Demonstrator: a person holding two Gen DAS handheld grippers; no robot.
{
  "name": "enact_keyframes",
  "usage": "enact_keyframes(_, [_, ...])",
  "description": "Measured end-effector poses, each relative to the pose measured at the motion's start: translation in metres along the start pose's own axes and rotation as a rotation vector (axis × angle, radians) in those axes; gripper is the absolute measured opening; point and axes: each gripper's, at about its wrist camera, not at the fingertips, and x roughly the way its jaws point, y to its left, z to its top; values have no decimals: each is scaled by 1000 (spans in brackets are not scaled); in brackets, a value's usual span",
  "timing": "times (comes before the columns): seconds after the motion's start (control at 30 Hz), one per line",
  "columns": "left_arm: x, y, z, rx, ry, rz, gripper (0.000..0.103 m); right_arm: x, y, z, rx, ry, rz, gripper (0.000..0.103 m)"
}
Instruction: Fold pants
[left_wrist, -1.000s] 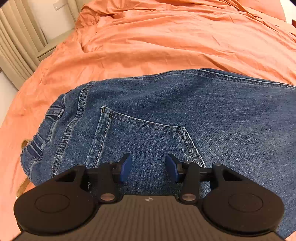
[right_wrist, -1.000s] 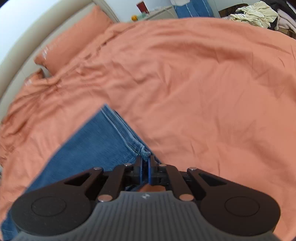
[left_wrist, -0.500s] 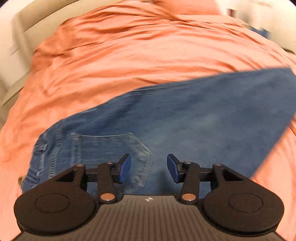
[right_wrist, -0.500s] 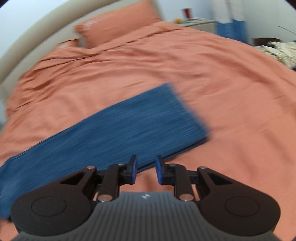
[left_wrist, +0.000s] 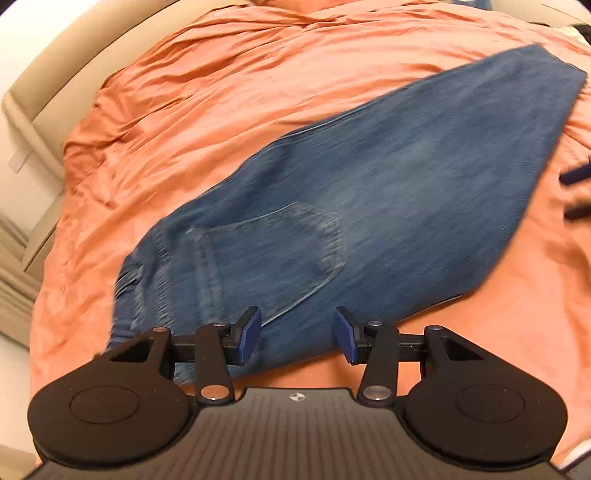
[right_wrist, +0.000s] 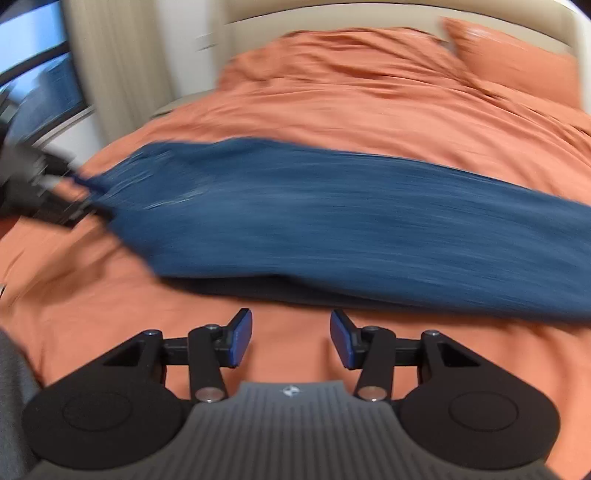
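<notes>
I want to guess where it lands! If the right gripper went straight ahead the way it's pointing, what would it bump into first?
Probably the bare orange duvet just in front of the open right gripper, before the blue jeans; blur leaves depth uncertain.

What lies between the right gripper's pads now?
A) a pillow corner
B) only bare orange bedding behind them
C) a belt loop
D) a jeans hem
B: the right gripper is open over the bedding, and the jeans lie beyond its pads.
</notes>
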Motion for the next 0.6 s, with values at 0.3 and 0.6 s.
enact_keyframes(0.3, [21,50,-13,-128,-31,1,54,67,104,12,-369,-29,-43,55])
enact_keyframes(0.6, [31,64,-14,-166,-59,-39,52,95,116,29,-429,27,-39,51])
